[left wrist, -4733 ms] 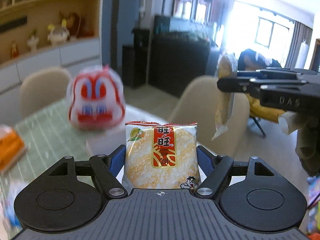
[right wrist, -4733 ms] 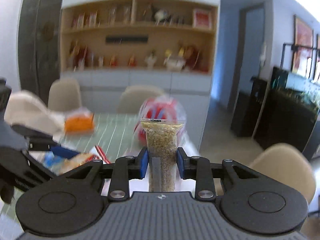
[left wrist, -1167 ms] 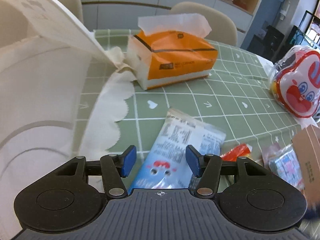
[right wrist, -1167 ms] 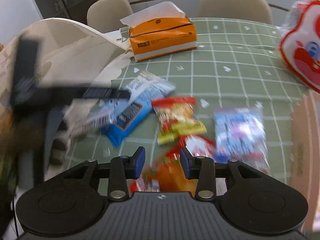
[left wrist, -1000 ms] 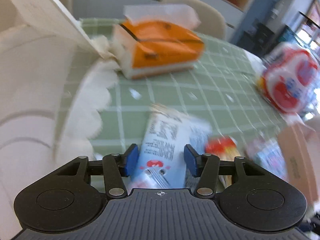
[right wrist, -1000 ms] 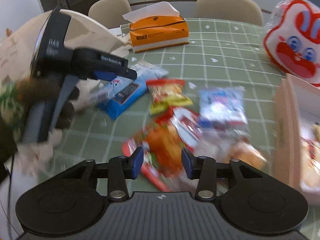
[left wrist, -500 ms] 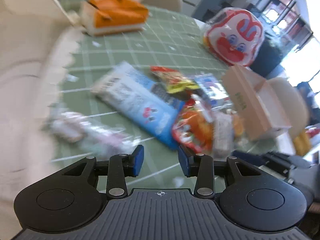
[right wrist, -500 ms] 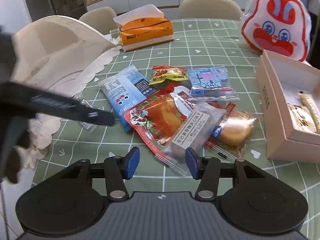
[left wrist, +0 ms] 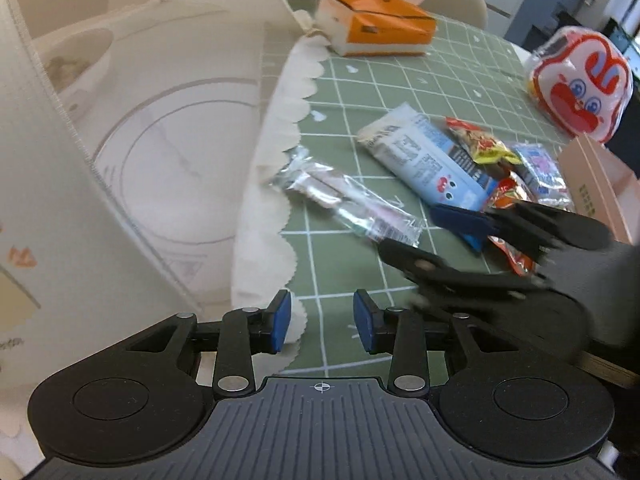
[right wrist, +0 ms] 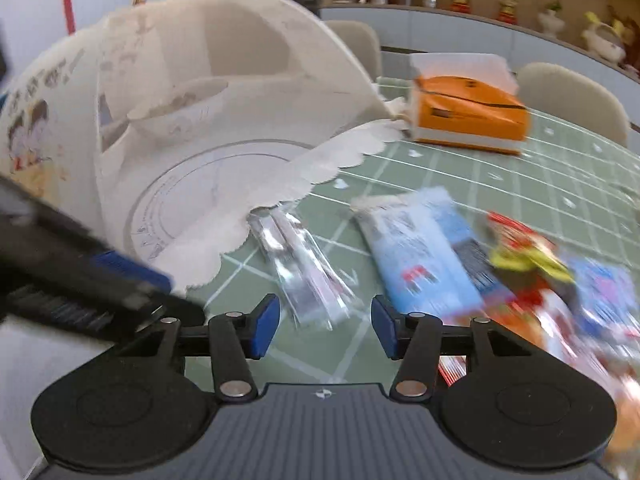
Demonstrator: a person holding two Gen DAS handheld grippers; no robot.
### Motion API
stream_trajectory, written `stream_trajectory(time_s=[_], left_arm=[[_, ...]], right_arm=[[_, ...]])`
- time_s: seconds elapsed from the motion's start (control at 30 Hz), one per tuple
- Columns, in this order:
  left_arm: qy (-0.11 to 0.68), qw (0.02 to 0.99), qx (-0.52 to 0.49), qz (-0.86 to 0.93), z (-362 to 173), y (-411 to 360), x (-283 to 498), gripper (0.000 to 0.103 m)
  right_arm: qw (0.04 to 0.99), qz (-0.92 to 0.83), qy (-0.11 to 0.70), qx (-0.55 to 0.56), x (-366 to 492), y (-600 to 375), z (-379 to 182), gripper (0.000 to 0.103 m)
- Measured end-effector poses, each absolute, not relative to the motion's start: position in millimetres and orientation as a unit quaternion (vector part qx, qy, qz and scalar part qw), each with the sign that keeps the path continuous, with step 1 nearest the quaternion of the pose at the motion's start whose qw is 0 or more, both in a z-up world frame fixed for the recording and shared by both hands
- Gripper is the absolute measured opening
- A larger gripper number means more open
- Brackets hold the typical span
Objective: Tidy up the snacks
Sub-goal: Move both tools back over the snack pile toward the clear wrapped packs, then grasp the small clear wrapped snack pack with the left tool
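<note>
In the left wrist view the left gripper [left wrist: 322, 322] sat at six o'clock, its blue pads [left wrist: 280, 320] parted with nothing between them; the jaws had just been closing, yet they pressed on nothing and only the green checked tablecloth [left wrist: 360, 264] and the scalloped edge of a cream food cover [left wrist: 160, 128] showed past them. The cover filled the frame from seven to eleven o'clock. At about three o'clock the right gripper [left wrist: 416, 232] reached in from the right, blurred, with its jaws apart and empty, one blue pad lying over the near end of the snack pile. Just beyond the left gripper, toward one o'clock, lay a clear wrapped snack bar [left wrist: 344, 200], one end touching the cover's edge. Farther out at two o'clock lay a light blue snack packet [left wrist: 424, 160], with a red and yellow packet [left wrist: 480, 144] and a blue and white packet [left wrist: 540, 168] beside it, and the corner of a pink box [left wrist: 596, 184] at the right edge. In the right wrist view the right gripper [right wrist: 324, 330] also stood parted and empty, and the clear bar [right wrist: 304, 272] lay flat on the cloth just past its pads at twelve o'clock, not gripped, with the light blue packet [right wrist: 416, 256] at one o'clock. Farthest away stood an orange tissue box [left wrist: 380, 32] at twelve o'clock and a red and white cartoon bag [left wrist: 580, 84] at two o'clock.
</note>
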State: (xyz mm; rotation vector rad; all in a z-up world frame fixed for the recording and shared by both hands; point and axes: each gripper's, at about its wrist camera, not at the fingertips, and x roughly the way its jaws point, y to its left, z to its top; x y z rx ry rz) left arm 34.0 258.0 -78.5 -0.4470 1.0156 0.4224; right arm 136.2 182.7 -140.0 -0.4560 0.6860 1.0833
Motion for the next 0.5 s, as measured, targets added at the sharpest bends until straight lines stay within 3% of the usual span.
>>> stream_trajectory(time_s=[0.07,0.13,0.17,0.2,0.23,0.27,0.5], left_arm=[[0.475,0.830,-0.217,0.197,-77,261,30,0.039],[0.471,0.830,-0.226,0.196,-78,263,28,0.039],[0.469,0.830,-0.229,0.195,-78,264,27,0.039],[0.467,0.831,-0.234,0.193,-79,265,27,0.039],[0.466,0.831,-0.238,0.189,-79,265,27,0.039],[0.465,0.831,-0.243,0.184,-80,265,28,0.039],[0.460,0.834,-0.264,0.154,-88,252,44,0.039]], right_arm=[[0.771,0.506,0.315,-0.225,137,193,-147,0.050],[0.771,0.503,0.312,-0.236,134,195,-148,0.037],[0.770,0.502,0.317,-0.236,135,193,-148,0.036],[0.770,0.499,0.324,-0.231,134,191,-146,0.027],[0.770,0.498,0.330,-0.226,134,185,-143,0.008],[0.769,0.495,0.335,-0.225,132,179,-141,0.000],[0.775,0.468,0.377,-0.194,109,110,-139,0.001]])
